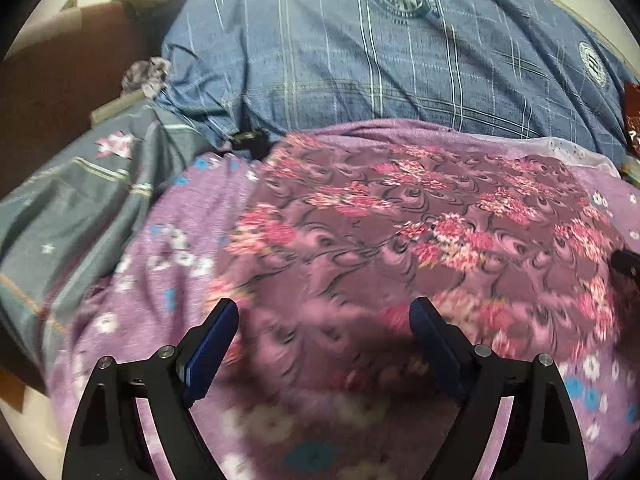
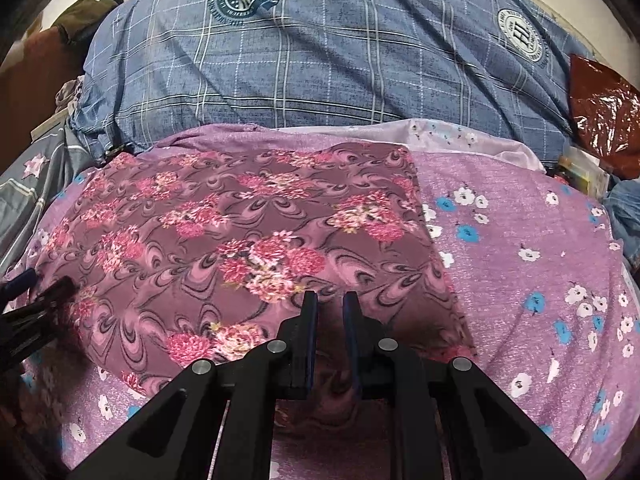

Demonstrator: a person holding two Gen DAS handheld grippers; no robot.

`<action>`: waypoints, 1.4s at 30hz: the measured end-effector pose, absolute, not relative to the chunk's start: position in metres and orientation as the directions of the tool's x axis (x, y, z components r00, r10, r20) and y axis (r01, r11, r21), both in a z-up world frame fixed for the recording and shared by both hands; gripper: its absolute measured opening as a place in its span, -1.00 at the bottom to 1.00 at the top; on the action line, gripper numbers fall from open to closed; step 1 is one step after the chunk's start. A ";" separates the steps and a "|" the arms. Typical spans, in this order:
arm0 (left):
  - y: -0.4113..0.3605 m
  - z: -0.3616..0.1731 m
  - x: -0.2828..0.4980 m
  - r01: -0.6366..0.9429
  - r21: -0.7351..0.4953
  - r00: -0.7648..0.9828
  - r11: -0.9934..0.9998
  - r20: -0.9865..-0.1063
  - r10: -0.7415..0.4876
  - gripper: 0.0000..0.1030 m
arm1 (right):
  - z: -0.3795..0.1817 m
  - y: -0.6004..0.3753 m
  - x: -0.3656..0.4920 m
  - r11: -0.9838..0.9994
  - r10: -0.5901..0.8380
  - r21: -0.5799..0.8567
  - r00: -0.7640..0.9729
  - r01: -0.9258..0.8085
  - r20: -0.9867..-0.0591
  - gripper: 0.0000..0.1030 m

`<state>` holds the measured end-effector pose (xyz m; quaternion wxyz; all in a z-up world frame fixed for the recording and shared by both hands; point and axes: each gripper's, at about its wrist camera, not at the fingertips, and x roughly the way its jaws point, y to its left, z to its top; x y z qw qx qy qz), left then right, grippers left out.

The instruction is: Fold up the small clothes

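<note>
A maroon cloth with pink flower clusters (image 1: 400,220) (image 2: 240,220) lies spread as a flat rectangle on a purple flowered bedsheet (image 2: 520,260). My right gripper (image 2: 331,300) sits at the cloth's near edge, its jaws almost together with a bunched fold of the cloth pinched between them. My left gripper (image 1: 324,308) hovers wide open above the cloth's near left part, nothing between its blue pads (image 1: 208,352). Each gripper shows at the edge of the other's view: the left gripper at the left (image 2: 24,292), the right gripper at the right (image 1: 626,262).
A big blue plaid bedding bundle (image 2: 320,80) (image 1: 360,60) rises right behind the cloth. Grey flowered fabric (image 1: 80,200) lies to the left, and a red plastic bag (image 2: 600,120) sits at the far right. The purple sheet extends to the right of the cloth.
</note>
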<state>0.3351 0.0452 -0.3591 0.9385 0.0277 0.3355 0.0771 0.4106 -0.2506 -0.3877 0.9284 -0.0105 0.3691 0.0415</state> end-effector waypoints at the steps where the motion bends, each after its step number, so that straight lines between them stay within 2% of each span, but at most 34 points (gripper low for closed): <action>1: 0.047 -0.357 0.329 -0.132 0.110 0.767 0.985 -0.618 0.172 0.71 | -0.389 -0.249 0.411 0.996 0.073 0.013 0.721 -0.088 -0.689 -0.70; 5: 0.059 -0.353 0.303 -0.178 0.093 0.770 0.980 -0.607 0.197 0.71 | -0.390 -0.240 0.412 0.994 0.092 0.026 0.717 -0.102 -0.691 -0.70; 8: 0.071 -0.359 0.289 -0.220 0.039 0.745 0.975 -0.638 0.194 0.70 | -0.390 -0.232 0.411 0.993 0.100 0.027 0.721 -0.112 -0.686 -0.70; 10: 0.080 -0.363 0.287 -0.240 -0.017 0.723 0.971 -0.671 0.167 0.70 | -0.392 -0.227 0.412 0.992 0.105 0.026 0.718 -0.121 -0.688 -0.70; 12: 0.088 -0.365 0.288 -0.245 -0.064 0.711 0.967 -0.691 0.134 0.70 | -0.397 -0.223 0.414 0.991 0.108 0.017 0.703 -0.135 -0.703 -0.55; 15: 0.097 -0.362 0.291 -0.227 -0.176 0.718 0.958 -0.695 0.042 0.70 | -0.400 -0.215 0.412 0.988 0.080 -0.036 0.705 -0.148 -0.705 -0.47; 19: 0.106 -0.361 0.298 -0.220 -0.292 0.717 0.931 -0.696 -0.049 0.70 | -0.396 -0.222 0.409 0.989 0.127 0.031 0.704 -0.147 -0.698 -0.43; 28: 0.116 -0.372 0.325 -0.256 -0.385 0.716 0.887 -0.692 -0.093 0.67 | -0.384 -0.214 0.401 0.976 0.199 0.067 0.735 -0.205 -0.649 -0.44; 30: 0.120 -0.375 0.327 -0.273 -0.421 0.719 0.865 -0.687 -0.107 0.60 | -0.385 -0.208 0.399 0.972 0.214 0.068 0.733 -0.224 -0.646 -0.44; 34: 0.121 -0.373 0.317 -0.268 -0.444 0.735 0.855 -0.668 -0.116 0.18 | -0.388 -0.194 0.396 0.960 0.254 0.079 0.717 -0.269 -0.649 -0.46; 36: 0.120 -0.373 0.312 -0.266 -0.442 0.737 0.857 -0.666 -0.114 0.09 | -0.390 -0.187 0.396 0.955 0.267 0.081 0.707 -0.285 -0.655 -0.50; 38: 0.120 -0.375 0.312 -0.270 -0.448 0.733 0.852 -0.670 -0.120 0.13 | -0.391 -0.180 0.395 0.950 0.281 0.088 0.699 -0.299 -0.657 -0.50; 39: 0.122 -0.376 0.314 -0.281 -0.450 0.725 0.848 -0.678 -0.119 0.19 | -0.392 -0.177 0.395 0.949 0.283 0.088 0.696 -0.302 -0.660 -0.50; 40: 0.125 -0.379 0.316 -0.296 -0.469 0.712 0.832 -0.689 -0.136 0.37 | -0.393 -0.174 0.396 0.948 0.285 0.088 0.692 -0.306 -0.663 -0.50; 42: 0.130 -0.384 0.318 -0.315 -0.529 0.709 0.788 -0.683 -0.175 0.43 | -0.395 -0.168 0.397 0.946 0.288 0.089 0.688 -0.310 -0.667 -0.50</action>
